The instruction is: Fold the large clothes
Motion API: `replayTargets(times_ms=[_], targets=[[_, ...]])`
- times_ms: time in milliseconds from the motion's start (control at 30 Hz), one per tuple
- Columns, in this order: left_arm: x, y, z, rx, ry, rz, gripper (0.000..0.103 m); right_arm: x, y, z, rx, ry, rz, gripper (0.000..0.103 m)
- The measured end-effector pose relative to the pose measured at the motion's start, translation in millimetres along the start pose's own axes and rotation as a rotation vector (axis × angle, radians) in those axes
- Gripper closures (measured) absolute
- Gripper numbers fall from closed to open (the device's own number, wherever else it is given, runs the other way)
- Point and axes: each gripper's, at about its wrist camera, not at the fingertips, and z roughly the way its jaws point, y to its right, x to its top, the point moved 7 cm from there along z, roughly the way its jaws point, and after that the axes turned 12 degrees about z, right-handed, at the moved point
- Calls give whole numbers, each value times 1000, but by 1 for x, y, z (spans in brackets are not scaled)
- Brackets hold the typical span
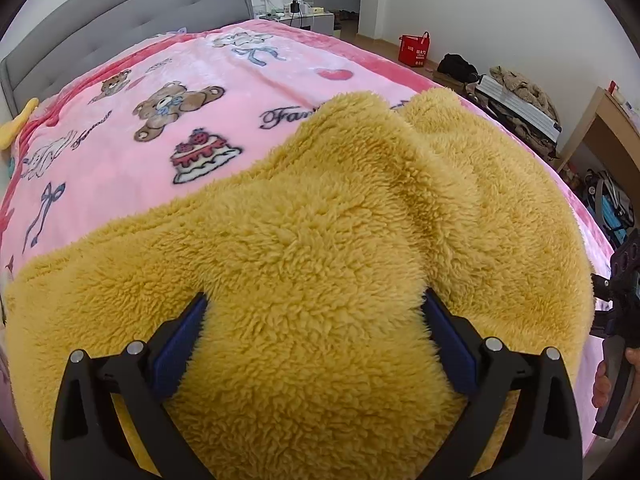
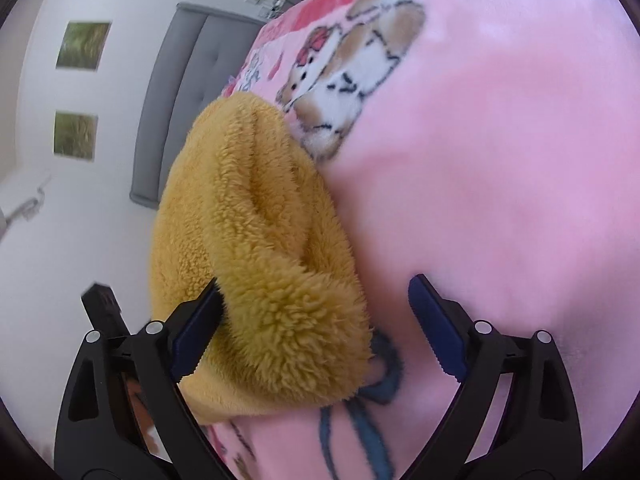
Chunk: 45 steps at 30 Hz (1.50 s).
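Observation:
A large mustard-yellow fleece garment point(image 1: 320, 240) lies spread on a pink printed blanket point(image 1: 160, 112) on a bed. My left gripper point(image 1: 316, 300) is open wide, and a thick fold of the fleece bulges between its blue pads point(image 1: 180, 336). In the right wrist view a bunched end of the same garment point(image 2: 256, 232) rests against the blanket point(image 2: 500, 160). My right gripper point(image 2: 316, 292) is open, its left pad point(image 2: 196, 332) touches the fleece and its right pad point(image 2: 436, 324) stands apart over the blanket. The right gripper also shows in the left wrist view point(image 1: 620, 320).
A grey padded headboard point(image 1: 120, 28) stands at the far side of the bed. A bedside table with chargers point(image 1: 300, 12), a red bag point(image 1: 414, 50), piled clothes point(image 1: 520, 88) and a wooden desk point(image 1: 600, 128) line the right wall. The bed edge runs along the right.

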Motion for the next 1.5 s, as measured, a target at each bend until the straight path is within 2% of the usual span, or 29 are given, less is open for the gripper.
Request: replayTargets(times_ms=[100,233,267,300,333,367,400,433,500,567,633,700,767,833,900,933,1000,1033,1100,1167,1233,1300,1333,1400,1500], targets=[[-1,1,-1,2,-2,1,4,-4,-1,0,27,9,-5,16],[0,1,-5,5,-2,4,4,-9,3,2,38,30,55,16],[1,2,-9,16,2,6,4,-13,2,4,40,30,57,20],[5,3,-22,47,28,-5,5,-17,1,8,24,19,60,31],[9,5,-36,54,70,-20,5,-20,1,10,21,13,67,40],[10,10,-48,37,103,-29,5,-24,-1,12,48,0,85,53],[8,14,-53,18,105,-30,5,-28,-1,9,57,13,96,55],[0,19,-54,14,68,-26,5,-30,-2,7,64,26,99,58],[-16,27,-51,48,15,10,5,-34,-3,7,67,21,104,64],[-23,30,-50,68,19,40,5,-34,-5,6,63,11,107,69],[-24,29,-41,71,-8,28,5,-31,-12,4,53,7,86,71],[-18,24,-29,59,-25,-13,4,-19,-24,-3,92,22,92,75],[-14,18,-19,43,-17,-63,4,-14,-53,-16,154,55,68,76],[-7,10,-10,30,-4,-112,4,-20,-84,-20,172,49,2,77],[-2,2,-3,34,-17,-120,4,-31,-118,-22,191,24,-75,77],[0,1,-5,37,-19,-116,4,-38,-136,-21,173,21,-139,77],[6,-3,-25,45,20,-122,5,-44,-155,-20,148,19,-199,77],[4,-5,-44,32,73,-145,5,-44,-160,-22,154,26,-190,77],[-9,-11,-74,17,129,-191,5,-43,-166,-26,149,39,-193,77],[-29,-14,-78,-16,86,-219,5,-48,-172,-27,99,35,-255,77],[-52,-14,-71,-85,50,-275,5,-49,-174,-22,72,13,-267,77],[-65,-12,-53,-165,-3,-355,4,-55,-173,-20,28,2,-311,77],[-66,-11,-43,-182,-26,-386,4,-59,-172,-20,1,4,-340,77],[-66,-7,-27,-169,-51,-426,4,-68,-174,-20,-12,-11,-376,77],[-64,-1,-16,-110,-57,-398,4,-86,-188,-13,-61,-22,-508,77]])
